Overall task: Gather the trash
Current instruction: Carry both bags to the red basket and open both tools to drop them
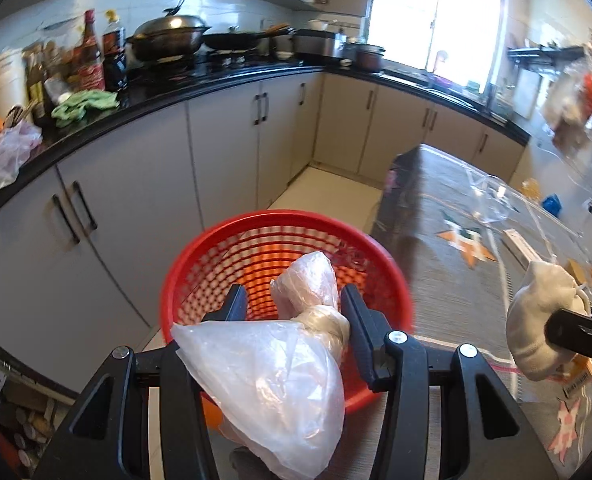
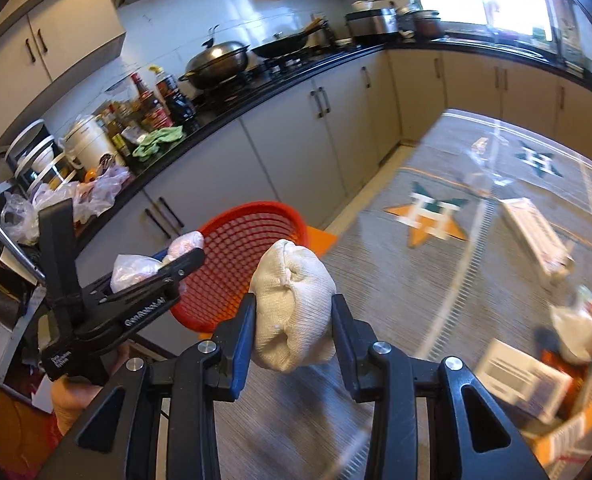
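While left gripper [image 1: 294,304] jaws clamp twisted neck of plastic bag [image 1: 272,380], lower centre of frame, bag hangs over red basket [image 1: 200,256]. Bag likely light, limp, slippery; knotted neck best hold. Right gripper [image 2: 294,316] jaws clench white cloth bundle [image 2: 292,308], centre frame, basket just beyond at left. Bundle looks soft, squashy, light; grip mid-body. Patterned table [image 2: 435,184] at right.

Both grippers are made of black plastic: the left gripper [image 1: 292,300] and the right gripper [image 2: 294,312] carry round silver screws on angular frames with triangular cut-outs. Blue pads [image 2: 243,344] are seen inside the right fingers. White lettering is printed on the left gripper's side, and bare skin is visible below it.
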Available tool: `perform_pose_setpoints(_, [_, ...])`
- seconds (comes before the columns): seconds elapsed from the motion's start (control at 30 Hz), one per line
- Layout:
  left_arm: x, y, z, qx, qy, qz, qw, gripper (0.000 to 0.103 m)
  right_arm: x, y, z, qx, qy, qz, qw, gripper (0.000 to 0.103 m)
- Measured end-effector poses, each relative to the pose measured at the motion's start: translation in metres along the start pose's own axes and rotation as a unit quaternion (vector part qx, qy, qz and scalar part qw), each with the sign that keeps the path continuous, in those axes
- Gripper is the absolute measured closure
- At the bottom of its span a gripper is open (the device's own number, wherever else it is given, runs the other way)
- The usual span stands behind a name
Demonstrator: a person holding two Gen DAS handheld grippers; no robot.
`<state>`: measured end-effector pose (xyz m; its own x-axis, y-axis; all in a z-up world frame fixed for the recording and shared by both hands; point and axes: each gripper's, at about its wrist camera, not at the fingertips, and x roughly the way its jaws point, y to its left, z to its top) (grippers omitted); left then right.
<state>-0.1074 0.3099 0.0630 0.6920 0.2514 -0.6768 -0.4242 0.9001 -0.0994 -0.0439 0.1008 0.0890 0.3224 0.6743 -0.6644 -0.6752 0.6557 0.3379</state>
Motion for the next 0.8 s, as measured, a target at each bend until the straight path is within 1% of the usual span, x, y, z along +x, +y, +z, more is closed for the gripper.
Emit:
perform_pose_setpoints(0.1, [0.010, 0.012, 0.001, -0.009, 0.010, 0.002, 0.9999, 0.055, 0.019, 0.014, 0.010, -0.011, 0.004, 0.005, 1.000, 0.062])
perform_pose_setpoints(0.2, [0.020, 0.020, 0.000, -0.015, 0.018, 0.003, 0.9997, 0.055, 0.039, 0.021, 0.018, -0.007, 0.017, 0.012, 1.000, 0.062])
perform_pose_setpoints(0.3, [0.027, 0.023, -0.002, -0.017, 0.024, 0.003, 0.9996, 0.055, 0.057, 0.026, 0.023, -0.009, 0.024, 0.009, 1.000, 0.062])
perform_pose_setpoints(0.4, [0.034, 0.027, -0.004, -0.018, 0.030, 0.004, 0.9994, 0.055, 0.071, 0.029, 0.028, -0.005, 0.033, 0.014, 0.999, 0.061])
perform_pose_setpoints(0.8, [0.049, 0.032, -0.011, -0.010, 0.041, 0.002, 0.9991, 0.055, 0.110, 0.025, 0.036, 0.008, 0.056, 0.006, 0.998, 0.059])
